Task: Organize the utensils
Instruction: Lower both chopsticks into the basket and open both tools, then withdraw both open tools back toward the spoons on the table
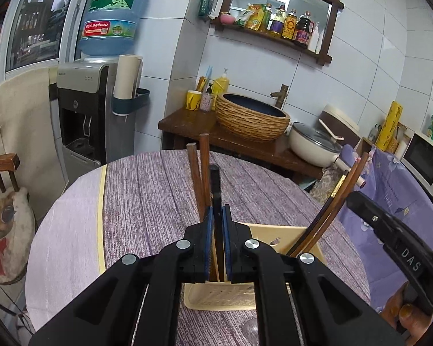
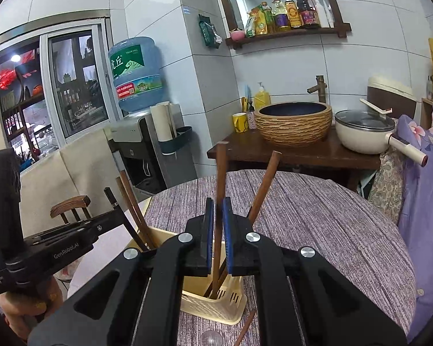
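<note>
A black chopstick (image 1: 215, 199) is pinched upright between the blue pads of the left gripper (image 1: 217, 216), its lower end reaching down into the cream utensil holder (image 1: 277, 232) that stands on the round table (image 1: 147, 190). Two brown chopsticks (image 1: 200, 173) lean in the same compartment, just behind it. In the right wrist view a brown chopstick (image 2: 220, 178) is clamped by the right gripper (image 2: 218, 216) — its tip is lowered into the holder's near compartment, beside another leaning stick (image 2: 264, 187). One loose chopstick (image 2: 245, 328) is seen lying on the tablecloth, near the holder's base.
</note>
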Motion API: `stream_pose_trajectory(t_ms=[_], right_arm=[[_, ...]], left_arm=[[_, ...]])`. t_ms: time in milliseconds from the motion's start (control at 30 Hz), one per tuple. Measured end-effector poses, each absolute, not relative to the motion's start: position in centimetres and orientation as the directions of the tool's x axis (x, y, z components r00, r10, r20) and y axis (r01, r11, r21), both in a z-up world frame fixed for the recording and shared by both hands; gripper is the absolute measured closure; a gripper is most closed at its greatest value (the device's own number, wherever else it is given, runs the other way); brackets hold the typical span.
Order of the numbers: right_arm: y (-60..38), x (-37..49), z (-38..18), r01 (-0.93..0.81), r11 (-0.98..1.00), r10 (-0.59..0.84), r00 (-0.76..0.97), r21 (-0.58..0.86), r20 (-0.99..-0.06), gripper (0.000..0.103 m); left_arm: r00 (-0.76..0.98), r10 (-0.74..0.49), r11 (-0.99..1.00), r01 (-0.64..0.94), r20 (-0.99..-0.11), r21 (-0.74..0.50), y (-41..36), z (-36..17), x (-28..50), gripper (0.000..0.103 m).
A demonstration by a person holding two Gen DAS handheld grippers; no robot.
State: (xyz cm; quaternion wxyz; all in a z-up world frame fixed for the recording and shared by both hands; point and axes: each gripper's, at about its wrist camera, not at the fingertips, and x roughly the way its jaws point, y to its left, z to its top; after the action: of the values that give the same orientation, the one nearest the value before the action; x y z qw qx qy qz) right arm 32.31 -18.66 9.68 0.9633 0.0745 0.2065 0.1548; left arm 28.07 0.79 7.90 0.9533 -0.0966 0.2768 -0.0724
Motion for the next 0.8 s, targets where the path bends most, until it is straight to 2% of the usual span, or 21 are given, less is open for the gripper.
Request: stream_pose_trajectory(t_ms=[67,100,133,167,200,267,333,400,500,567,800], right_arm=[[-18.5,32.0,9.6,-0.265,0.947,0.315,0.876,0.179,-0.365,0.095],[-18.4,31.8,9.6,-0.267,0.949,0.310,0.881,0.166,-0.357,0.095],[-18.4,31.5,9.6,-0.266,0.951,0.306,0.886,0.158,-0.348,0.094],[-18.4,31.2,9.5,-0.261,0.953,0.299,0.892,0.154,-0.339,0.093],[-18.5,30.8,9.6,-0.260,0.954,0.296,0.895,0.151,-0.333,0.090],[-18.5,30.1,9.5,-0.260,0.955,0.294,0.897,0.144,-0.329,0.078],[-18.7,29.1,9.5,-0.249,0.958,0.282,0.904,0.140,-0.321,0.062],[-19.1,27.8,9.4,-0.238,0.961,0.272,0.909,0.143,-0.315,0.057],[-19.5,26.5,8.7,-0.230,0.961,0.270,0.901,0.154,-0.339,0.051],[-19.5,25.9,7.8,-0.229,0.961,0.271,0.889,0.154,-0.369,0.045],[-19.6,24.5,3.2,-0.196,0.971,0.239,0.841,0.138,-0.486,0.045]], left_arm=[[0.835,-0.200,0.968,0.088,-0.513,-0.235,0.8,7.7,27.9,0.095],[0.834,-0.201,0.968,0.088,-0.514,-0.235,0.8,7.7,27.7,0.091],[0.835,-0.199,0.969,0.088,-0.512,-0.232,0.7,7.6,27.6,0.087],[0.839,-0.194,0.970,0.087,-0.508,-0.227,0.7,7.6,27.3,0.075],[0.846,-0.186,0.972,0.084,-0.500,-0.220,0.7,7.6,26.9,0.063],[0.859,-0.171,0.975,0.079,-0.482,-0.206,0.7,7.6,25.9,0.054],[0.865,-0.154,0.980,0.073,-0.477,-0.185,0.7,7.4,25.1,0.048],[0.867,-0.144,0.983,0.068,-0.477,-0.172,0.8,7.0,24.0,0.033],[0.870,-0.117,0.985,0.039,-0.478,-0.170,1.3,6.1,22.5,0.020],[0.868,-0.105,0.986,0.026,-0.486,-0.167,1.4,5.3,21.7,0.015],[0.827,-0.078,0.990,0.001,-0.556,-0.138,1.5,1.6,19.5,0.011]])
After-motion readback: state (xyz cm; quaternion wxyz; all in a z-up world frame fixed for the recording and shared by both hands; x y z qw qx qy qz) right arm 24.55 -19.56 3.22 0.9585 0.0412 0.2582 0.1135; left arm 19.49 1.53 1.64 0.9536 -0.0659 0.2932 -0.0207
